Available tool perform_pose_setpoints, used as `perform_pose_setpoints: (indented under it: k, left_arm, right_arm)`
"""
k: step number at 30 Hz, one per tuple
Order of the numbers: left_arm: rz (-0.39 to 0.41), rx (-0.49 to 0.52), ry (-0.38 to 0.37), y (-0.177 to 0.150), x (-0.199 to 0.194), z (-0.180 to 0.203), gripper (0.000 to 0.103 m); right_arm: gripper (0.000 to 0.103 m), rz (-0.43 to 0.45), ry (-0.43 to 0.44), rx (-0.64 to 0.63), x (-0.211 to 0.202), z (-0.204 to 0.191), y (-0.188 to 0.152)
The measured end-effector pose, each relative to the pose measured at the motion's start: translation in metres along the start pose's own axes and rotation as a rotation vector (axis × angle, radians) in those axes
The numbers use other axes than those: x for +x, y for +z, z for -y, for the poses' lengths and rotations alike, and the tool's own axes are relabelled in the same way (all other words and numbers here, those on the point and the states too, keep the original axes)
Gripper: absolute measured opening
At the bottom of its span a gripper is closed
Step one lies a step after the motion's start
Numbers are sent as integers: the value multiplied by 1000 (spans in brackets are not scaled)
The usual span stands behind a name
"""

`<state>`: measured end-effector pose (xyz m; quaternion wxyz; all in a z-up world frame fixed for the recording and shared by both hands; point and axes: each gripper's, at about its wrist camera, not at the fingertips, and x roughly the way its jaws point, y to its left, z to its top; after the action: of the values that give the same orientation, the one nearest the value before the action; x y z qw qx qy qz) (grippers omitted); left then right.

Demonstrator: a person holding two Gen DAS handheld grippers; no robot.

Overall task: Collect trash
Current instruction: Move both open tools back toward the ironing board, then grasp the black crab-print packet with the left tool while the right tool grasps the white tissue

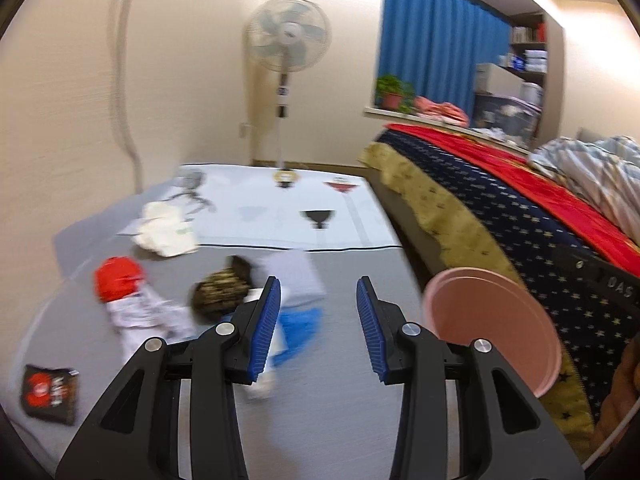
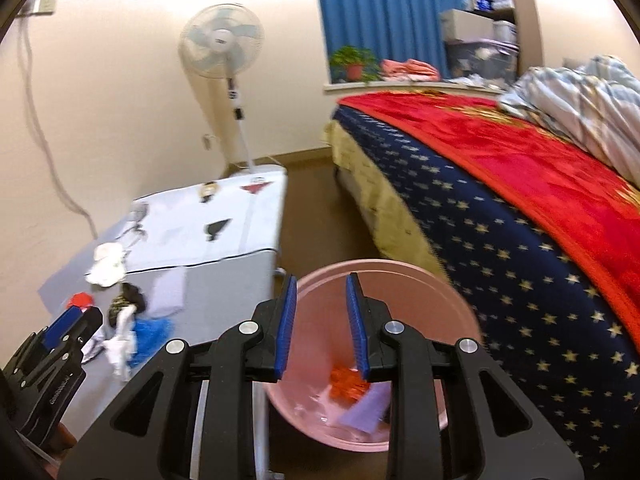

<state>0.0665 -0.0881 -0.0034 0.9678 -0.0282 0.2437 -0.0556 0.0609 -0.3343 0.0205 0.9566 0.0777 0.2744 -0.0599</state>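
A pink bin [image 2: 320,332] stands on the floor between the grey table and the bed; it also shows in the left wrist view [image 1: 492,324]. Inside lie orange scraps [image 2: 346,386] and a lilac paper [image 2: 366,408]. My right gripper [image 2: 320,320] is open and empty above the bin. My left gripper [image 1: 318,324] is open and empty over the table [image 1: 320,420], and shows in the right wrist view [image 2: 68,324]. Trash lies on the table: red wrapper [image 1: 118,282], white wrapper [image 1: 150,316], dark patterned packet [image 1: 222,294], blue piece [image 1: 300,326], lilac paper [image 1: 294,280], crumpled white tissue [image 1: 166,230], black and red packet [image 1: 50,392].
A bed with a star-patterned blue cover [image 2: 500,264] and red blanket [image 2: 520,152] stands right of the bin. A standing fan [image 1: 288,36] is behind the table by the wall. A white printed sheet [image 1: 288,212] covers the table's far end.
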Motion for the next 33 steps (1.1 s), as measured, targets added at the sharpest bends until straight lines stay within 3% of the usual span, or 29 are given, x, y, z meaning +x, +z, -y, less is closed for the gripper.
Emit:
perform_pose_setpoints:
  k: [9, 19, 25, 29, 33]
  left_arm:
    - [-3, -95, 237, -17, -30, -74, 39]
    - [-66, -146, 406, -45, -37, -116, 41]
    - [-96, -180, 518, -54, -36, -136, 63]
    - [-107, -204, 609, -55, -38, -150, 83]
    - [-141, -236, 674, -60, -36, -165, 93]
  right_arm:
    - [27, -16, 155, -34, 10, -54, -8]
    - [35, -82, 288, -97, 24, -117, -30]
    - [39, -118, 326, -122, 32, -139, -40]
    - [43, -140, 342, -126, 38, -148, -45]
    - [53, -163, 360, -156, 45, -163, -52]
